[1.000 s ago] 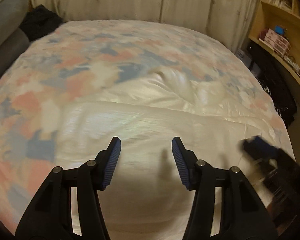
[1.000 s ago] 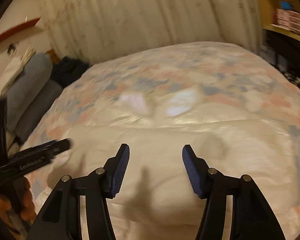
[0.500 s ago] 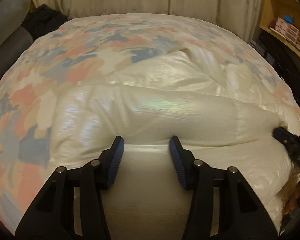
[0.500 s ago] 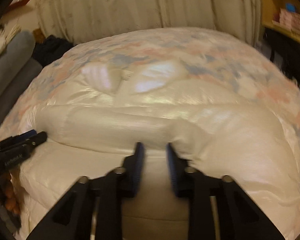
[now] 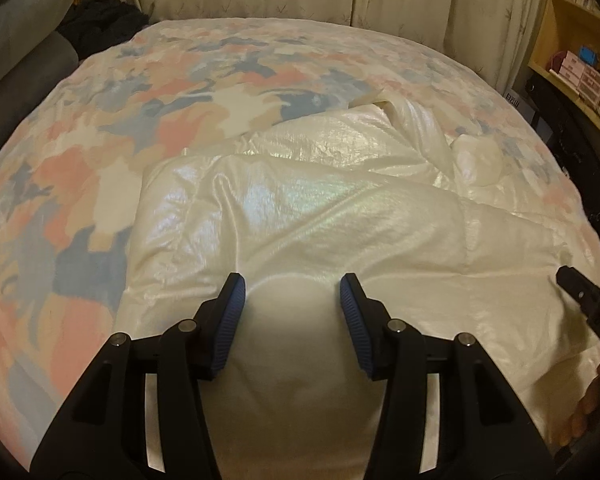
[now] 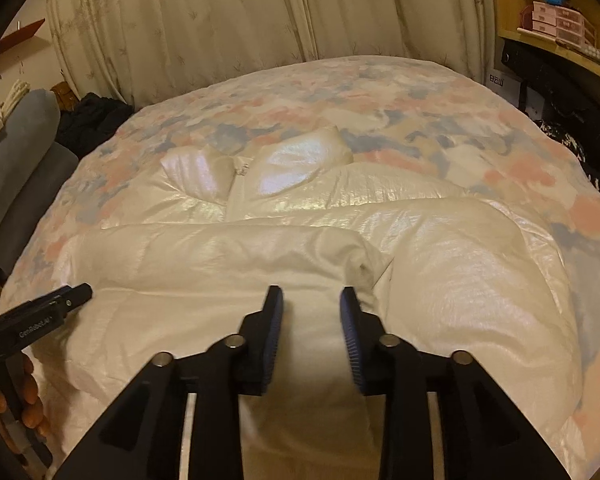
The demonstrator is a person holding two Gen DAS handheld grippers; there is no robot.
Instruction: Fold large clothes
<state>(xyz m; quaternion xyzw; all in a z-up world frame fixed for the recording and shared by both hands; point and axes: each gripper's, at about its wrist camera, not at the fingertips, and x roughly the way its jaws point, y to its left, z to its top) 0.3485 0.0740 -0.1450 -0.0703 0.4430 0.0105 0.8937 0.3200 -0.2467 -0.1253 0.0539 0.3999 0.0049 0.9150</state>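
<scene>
A shiny cream padded jacket (image 5: 340,220) lies spread on the flowered bed cover (image 5: 100,140), its lower part folded over into a thick roll. My left gripper (image 5: 292,292) sits low on the near fold, and a puff of fabric bulges between its blue pads, which press on it. In the right wrist view the jacket (image 6: 460,260) shows its collar flaps (image 6: 300,160) at the far end. My right gripper (image 6: 312,304) hovers at the fold's edge with its jaws opening; fabric lies between them. Each gripper's tip also shows in the other's view: the right gripper (image 5: 588,300) and the left gripper (image 6: 40,312).
Cream curtains (image 6: 220,20) hang behind the bed. Grey cushions (image 5: 16,40) and dark clothing (image 5: 104,28) lie at the far left. A wooden shelf (image 6: 556,24) with pink boxes stands at the right, dark items below it. A person's fingers (image 6: 28,400) hold the left gripper.
Both grippers came down onto the jacket and a thick fold rose in front of them. The right gripper's jaws closed narrow half a second ago and now stand wider.
</scene>
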